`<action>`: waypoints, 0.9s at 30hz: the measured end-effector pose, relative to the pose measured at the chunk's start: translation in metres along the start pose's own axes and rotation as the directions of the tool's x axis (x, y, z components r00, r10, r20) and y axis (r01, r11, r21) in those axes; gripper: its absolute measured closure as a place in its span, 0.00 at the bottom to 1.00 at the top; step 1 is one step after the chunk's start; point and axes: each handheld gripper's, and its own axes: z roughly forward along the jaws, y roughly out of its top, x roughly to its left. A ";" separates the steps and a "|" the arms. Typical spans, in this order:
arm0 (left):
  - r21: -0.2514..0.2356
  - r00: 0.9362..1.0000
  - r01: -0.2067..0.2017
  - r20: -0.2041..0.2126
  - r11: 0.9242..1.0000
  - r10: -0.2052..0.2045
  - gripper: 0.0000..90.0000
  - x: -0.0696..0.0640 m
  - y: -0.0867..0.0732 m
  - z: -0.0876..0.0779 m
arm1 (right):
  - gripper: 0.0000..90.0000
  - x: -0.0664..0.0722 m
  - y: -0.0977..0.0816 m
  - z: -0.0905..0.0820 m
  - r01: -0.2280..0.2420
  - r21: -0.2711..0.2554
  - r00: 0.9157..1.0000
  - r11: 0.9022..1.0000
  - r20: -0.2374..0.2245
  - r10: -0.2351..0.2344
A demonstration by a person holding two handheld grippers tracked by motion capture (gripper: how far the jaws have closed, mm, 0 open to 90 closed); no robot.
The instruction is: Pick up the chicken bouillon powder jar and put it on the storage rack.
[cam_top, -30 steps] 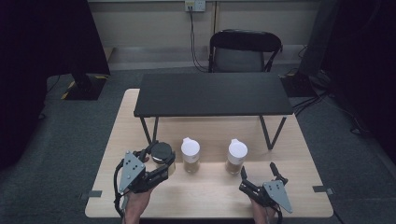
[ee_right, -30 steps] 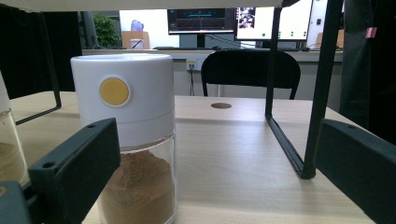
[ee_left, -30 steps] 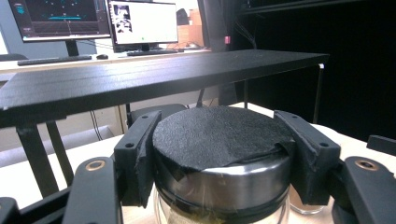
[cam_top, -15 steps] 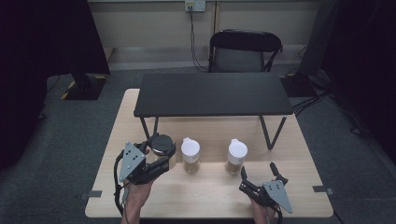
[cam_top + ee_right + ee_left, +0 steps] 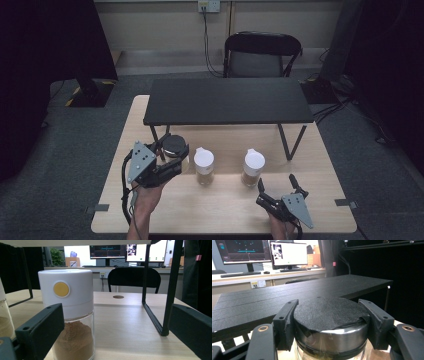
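My left gripper [image 5: 172, 161], clamped on the black-lidded jar [image 5: 175, 146], has lifted it off the bench [image 5: 220, 210]; right gripper [image 5: 281, 190] spread, unmoved.

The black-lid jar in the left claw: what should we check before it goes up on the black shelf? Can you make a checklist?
1. Left claw gripping the black-lid jar by its lid, one jaw on each side: ok.
2. Jar lifted off the table: looks ok in the high view, though its base is hidden.
3. Black shelf top free for the jar: ok.
4. The two white-lid jars standing upright, apart from the carried jar: ok.
5. Right claw open, out of the way near the table's front edge: ok.
6. Lid screwed on tight: cannot tell.
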 end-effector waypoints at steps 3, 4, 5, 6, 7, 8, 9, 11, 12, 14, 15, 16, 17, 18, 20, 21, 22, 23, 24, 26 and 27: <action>0.002 1.000 -0.001 -0.004 1.000 0.001 0.39 0.002 0.003 0.002 | 0.00 0.000 0.000 0.000 0.000 0.000 1.000 1.000 0.000 0.000; 0.002 1.000 -0.002 -0.005 1.000 0.002 0.39 0.002 0.004 0.003 | 0.00 0.000 0.000 0.000 0.000 0.000 1.000 1.000 0.000 0.000; 0.002 1.000 0.000 -0.005 1.000 0.000 0.39 0.003 0.006 0.003 | 0.00 0.000 0.000 0.000 0.000 0.000 1.000 1.000 0.000 0.000; 0.003 1.000 -0.003 -0.006 1.000 0.003 0.39 0.004 0.007 0.003 | 0.00 0.000 0.000 0.000 0.000 0.000 1.000 1.000 0.000 0.000; 0.004 1.000 -0.004 -0.008 1.000 0.004 0.39 0.004 0.009 0.003 | 0.00 0.000 0.000 0.000 0.000 0.000 1.000 1.000 0.000 0.000; 0.001 1.000 -0.005 -0.015 1.000 0.005 0.39 0.005 0.011 0.003 | 0.00 0.000 0.000 0.000 0.000 0.000 1.000 1.000 0.000 0.000; 0.000 1.000 -0.006 -0.020 1.000 0.006 0.39 0.006 0.012 0.003 | 0.00 0.000 0.000 0.000 -0.001 0.000 1.000 1.000 0.000 0.001; -0.003 1.000 -0.009 -0.024 1.000 0.009 0.39 0.007 0.016 0.003 | 0.00 0.000 0.000 0.000 -0.001 -0.001 1.000 1.000 -0.001 0.001; -0.004 1.000 -0.008 -0.026 1.000 0.008 0.39 0.007 0.017 0.003 | 0.00 0.000 0.000 0.000 -0.001 -0.001 1.000 1.000 -0.002 0.001; -0.008 1.000 -0.004 -0.028 1.000 0.004 0.39 0.009 0.020 0.004 | 0.00 0.000 0.000 0.000 -0.001 -0.001 1.000 1.000 -0.002 0.001; -0.006 1.000 0.000 -0.030 1.000 0.000 0.39 0.010 0.022 0.004 | 0.00 0.000 0.000 0.000 -0.001 -0.001 1.000 1.000 -0.001 0.001; -0.006 0.999 0.003 -0.032 1.000 -0.003 0.39 0.011 0.023 0.005 | 0.00 0.000 0.000 0.000 -0.001 -0.001 1.000 1.000 -0.001 0.001; -0.005 0.999 -0.001 -0.037 1.000 0.001 0.39 0.012 0.025 0.006 | 0.00 0.000 0.000 0.000 -0.001 -0.001 1.000 1.000 -0.001 0.001; -0.004 0.999 -0.002 -0.040 1.000 0.001 0.39 0.012 0.026 0.007 | 0.00 0.000 0.000 0.000 -0.001 -0.001 1.000 1.000 -0.001 0.001; -0.001 0.999 -0.003 -0.039 1.000 0.003 0.39 0.014 0.030 0.008 | 0.00 0.000 0.000 0.000 -0.001 -0.001 1.000 1.000 -0.001 0.001; -0.001 0.999 0.001 -0.039 1.000 -0.001 0.39 0.014 0.031 0.009 | 0.00 0.000 0.000 0.000 -0.001 -0.001 1.000 1.000 -0.001 0.001; -0.002 0.999 0.003 -0.038 1.000 -0.003 0.39 0.014 0.032 0.010 | 0.00 0.000 0.000 0.000 -0.001 -0.001 1.000 1.000 -0.001 0.001; -0.002 0.999 0.005 -0.039 1.000 -0.005 0.39 0.015 0.034 0.011 | 0.00 0.000 0.000 0.000 -0.001 -0.001 1.000 1.000 -0.001 0.001; -0.002 0.999 0.005 -0.039 1.000 -0.005 0.39 0.015 0.035 0.012 | 0.00 0.000 0.000 0.000 -0.001 0.000 1.000 1.000 -0.001 0.001; 0.000 0.999 0.005 -0.040 1.000 -0.005 0.39 0.017 0.037 0.015 | 0.00 0.000 0.000 0.000 -0.001 -0.001 1.000 1.000 -0.001 0.001; 0.002 0.999 0.003 -0.041 1.000 -0.003 0.39 0.017 0.039 0.016 | 0.00 0.000 0.000 0.000 -0.001 -0.001 1.000 1.000 -0.001 0.001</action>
